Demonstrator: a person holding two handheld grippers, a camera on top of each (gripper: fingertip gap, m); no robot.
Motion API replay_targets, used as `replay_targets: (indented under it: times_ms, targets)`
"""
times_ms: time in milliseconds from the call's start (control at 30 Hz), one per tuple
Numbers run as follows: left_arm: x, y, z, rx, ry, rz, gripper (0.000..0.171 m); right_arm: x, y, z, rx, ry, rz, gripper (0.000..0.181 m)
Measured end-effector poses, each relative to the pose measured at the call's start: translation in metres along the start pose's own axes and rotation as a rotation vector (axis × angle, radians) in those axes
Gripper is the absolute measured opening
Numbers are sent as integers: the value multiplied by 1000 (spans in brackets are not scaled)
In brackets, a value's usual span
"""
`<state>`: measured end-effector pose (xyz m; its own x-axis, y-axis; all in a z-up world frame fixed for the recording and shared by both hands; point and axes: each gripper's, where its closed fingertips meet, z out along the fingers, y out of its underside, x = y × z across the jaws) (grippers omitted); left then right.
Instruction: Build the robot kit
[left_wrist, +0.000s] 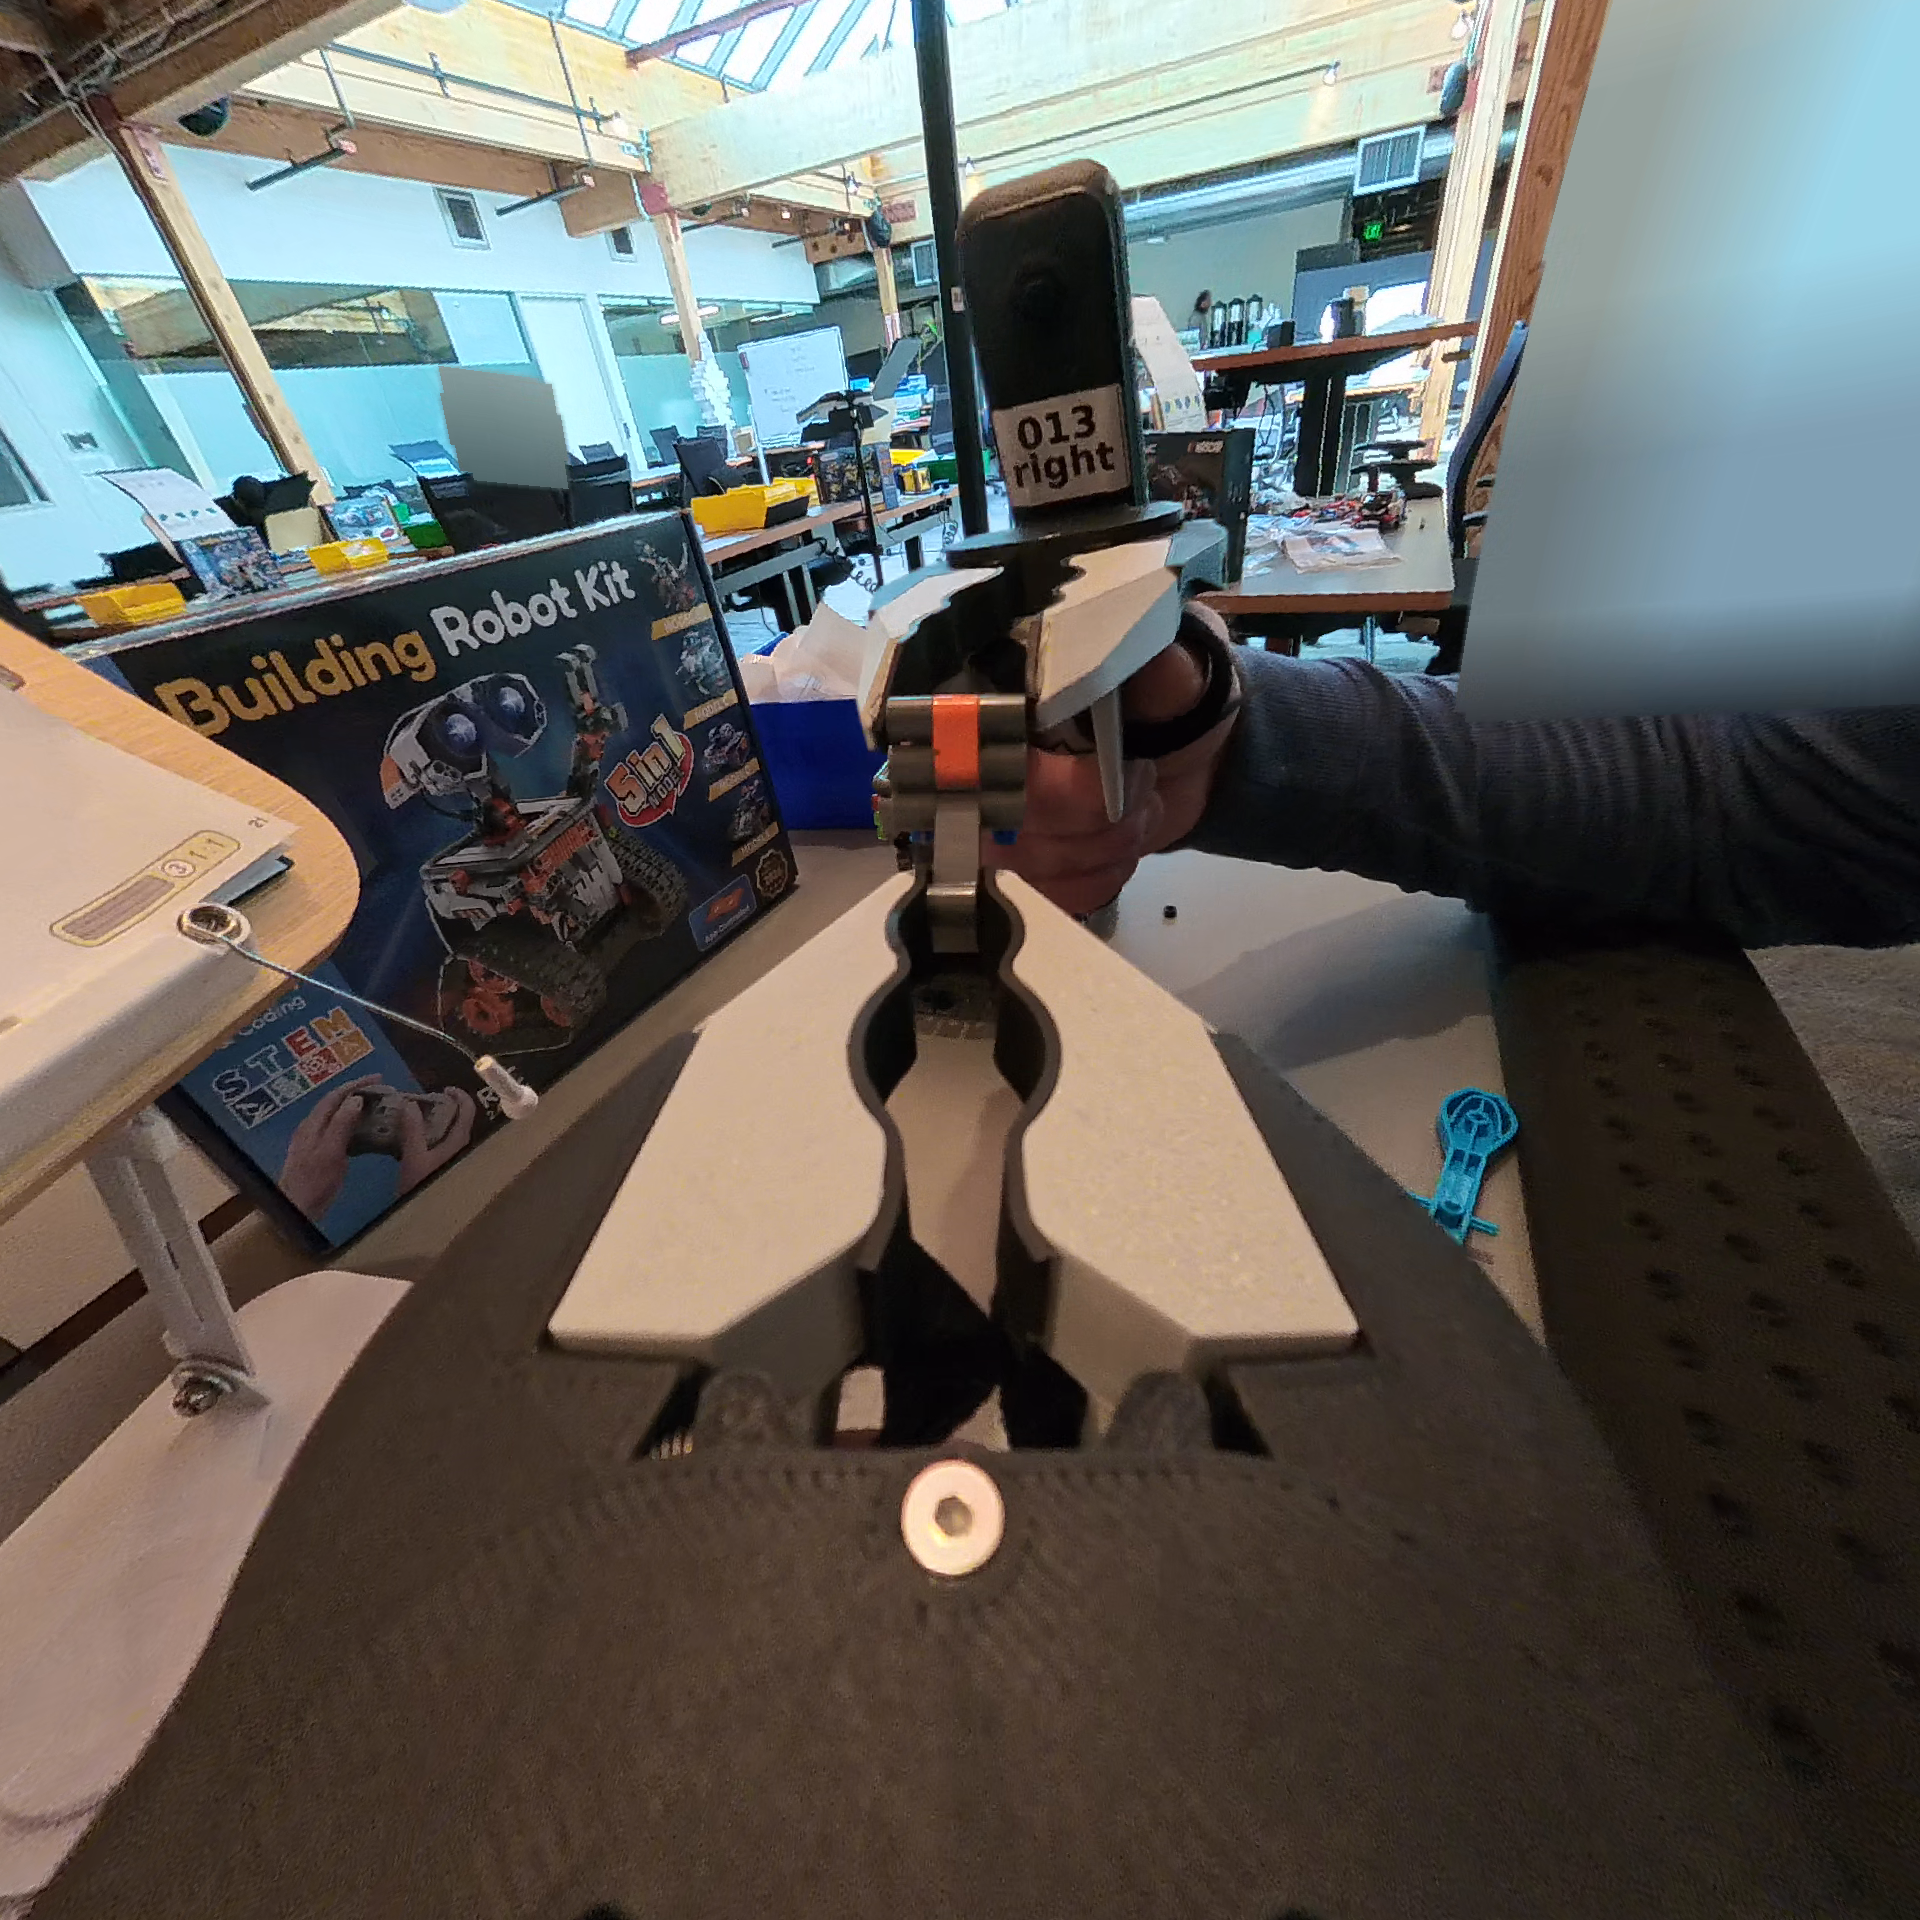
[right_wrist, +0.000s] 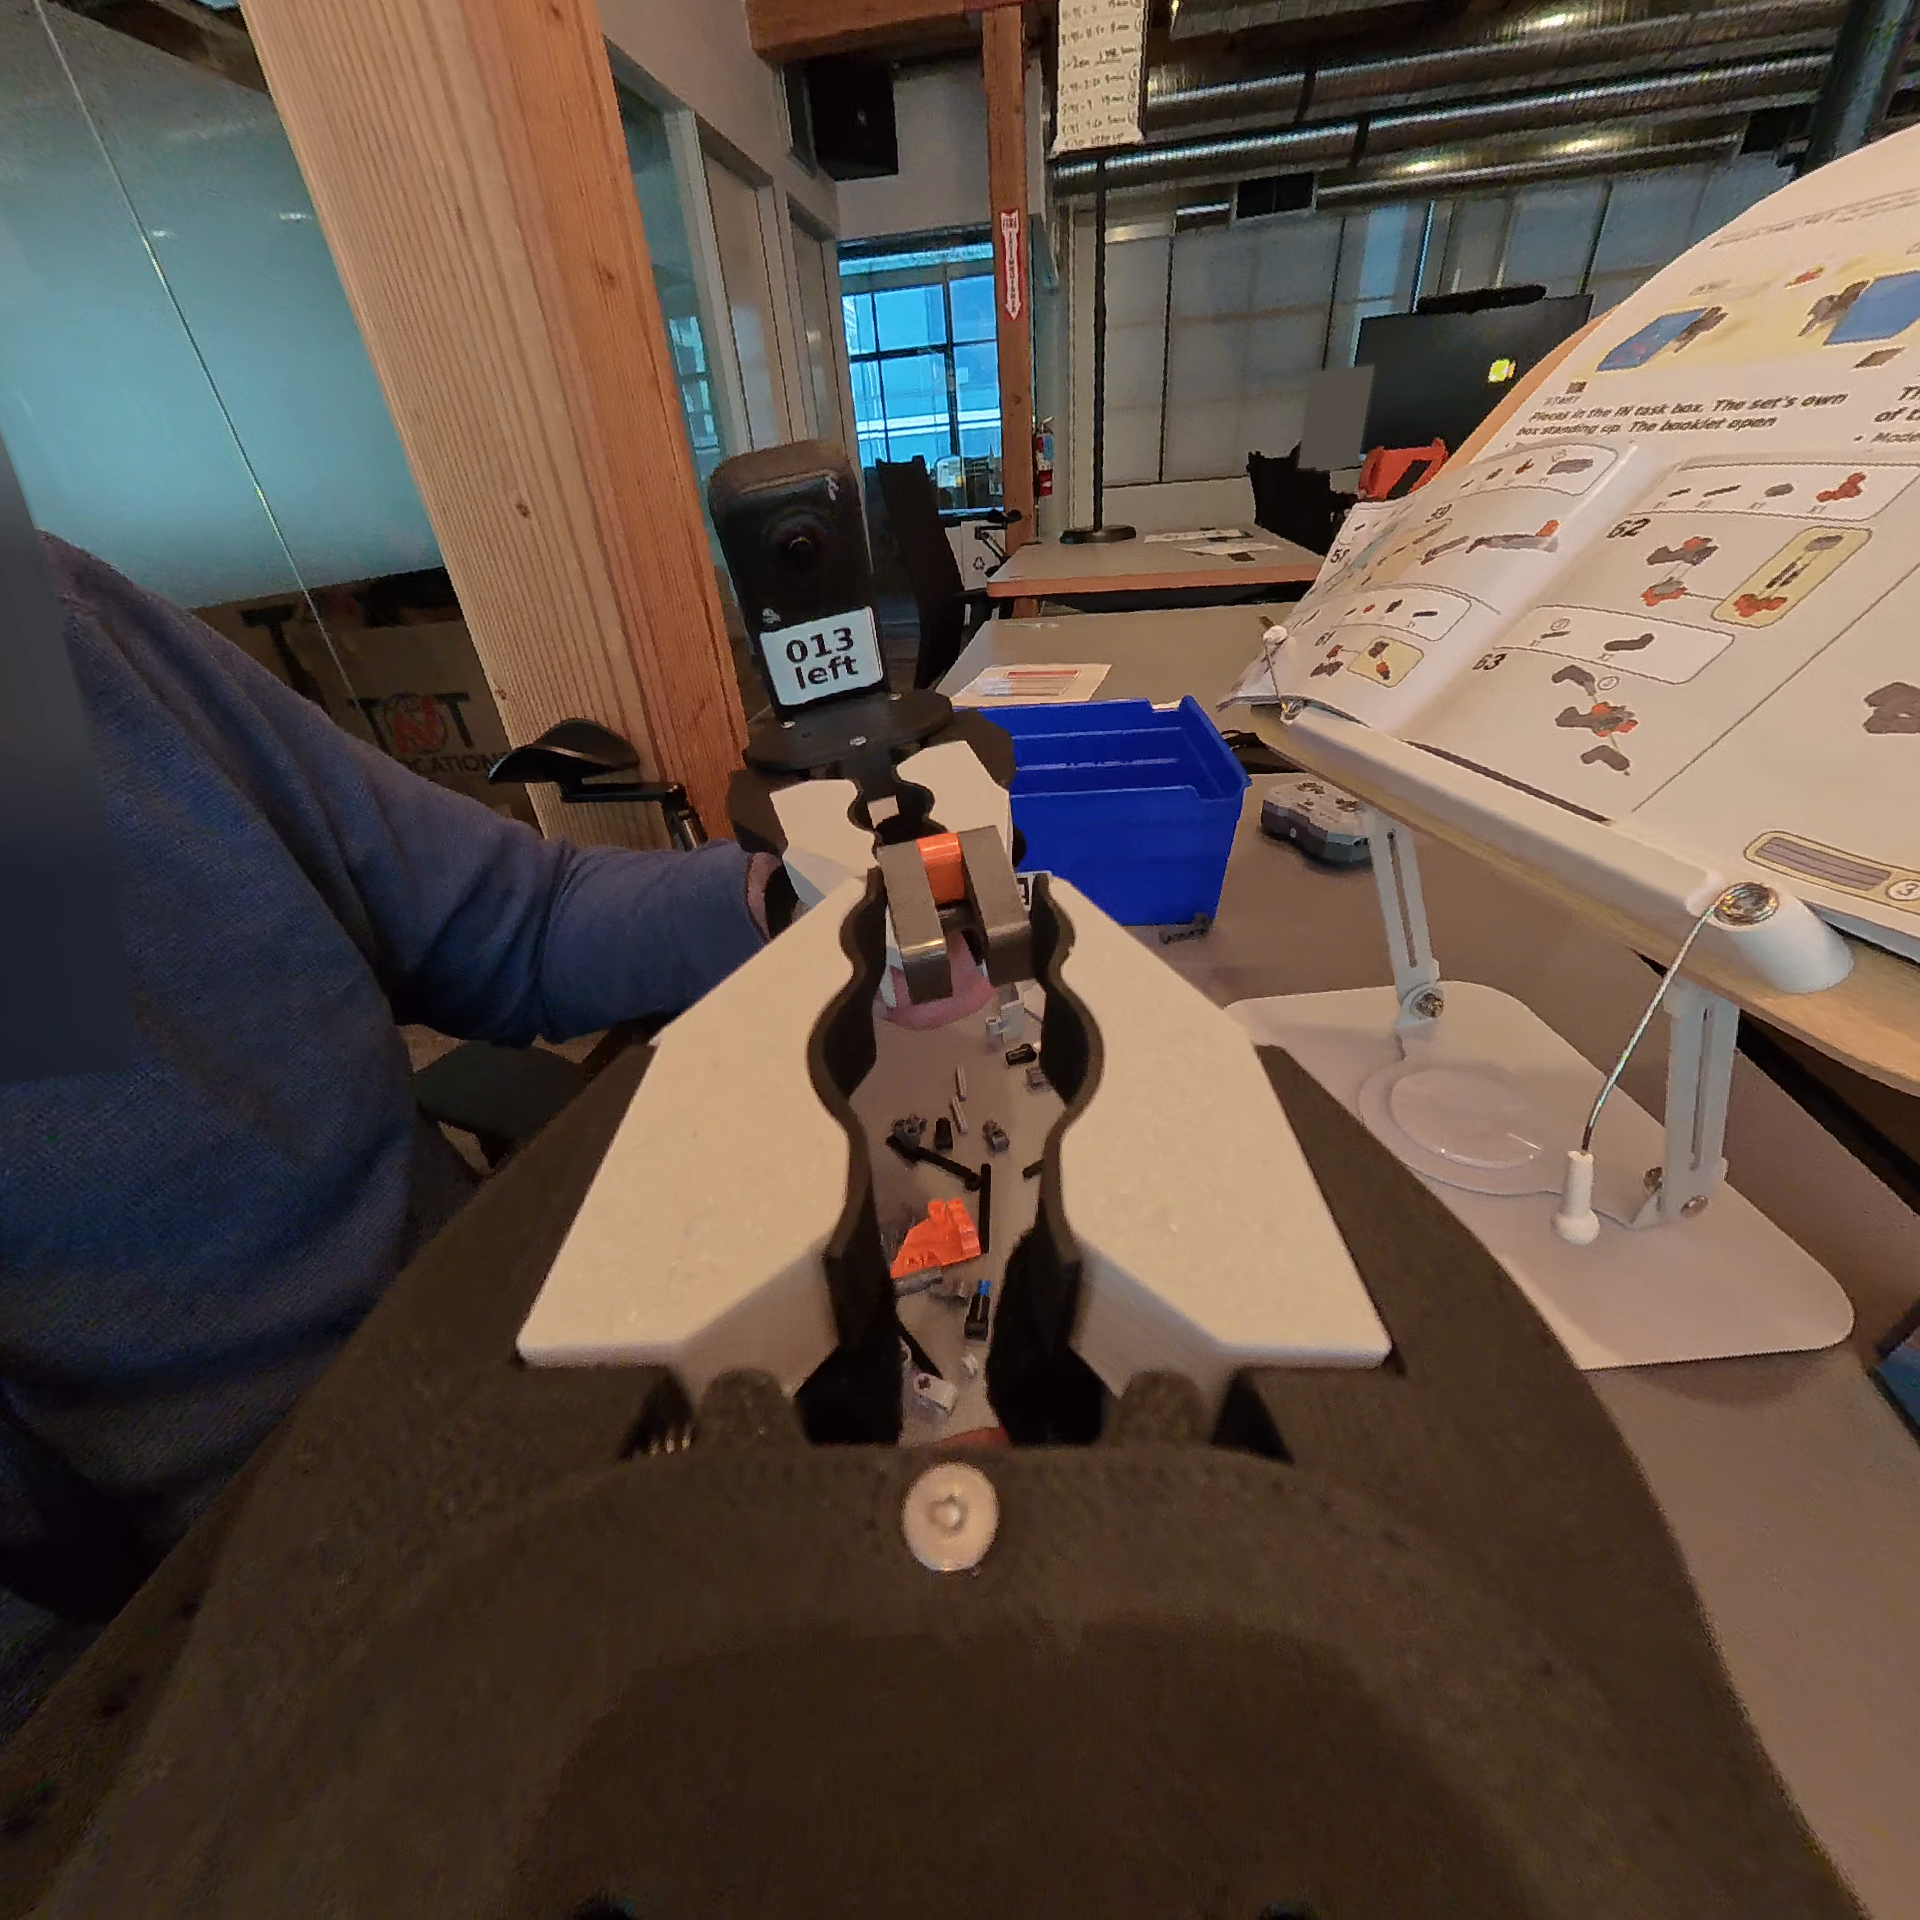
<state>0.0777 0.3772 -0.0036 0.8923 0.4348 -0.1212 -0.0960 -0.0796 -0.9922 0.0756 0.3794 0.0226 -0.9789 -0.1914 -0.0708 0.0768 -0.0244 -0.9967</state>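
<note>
Assembly of grey beams and one orange piece, held in the air between your claws: left gripper pinches its lower grey tab, right gripper clamps its other end. Loose parts lie on the table below, unattached.

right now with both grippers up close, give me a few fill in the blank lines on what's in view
1. The small grey brick assembly held between the two grippers carries a band coloured ____.
2. The storage bin on the table behind the left gripper is coloured ____.
3. The open instruction booklet rests on a tilted ____ stand.
4. Right of the left gripper, a small ____ plastic tool lies on the table.

Missing words: orange; blue; white; blue
</note>
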Motion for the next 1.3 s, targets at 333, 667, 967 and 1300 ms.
replay_targets:
  times_ms: [333, 667, 967, 1300]
  targets:
    - [1, 10, 0, -105, -39, 77, 6, -3, 8, 0, -117, 18, -43, 25]
    - [-2, 19, 3, -151, -43, 52, 5, 2, 11, 0, -144, 48, -41, 35]
    - [-2, 14, 1, -117, -14, -26, 5, 7, 8, -7, -135, 55, -13, 42]
    - [-3, 15, 1, -116, 1, -59, 5, 9, 9, -6, -140, 71, -27, 23]
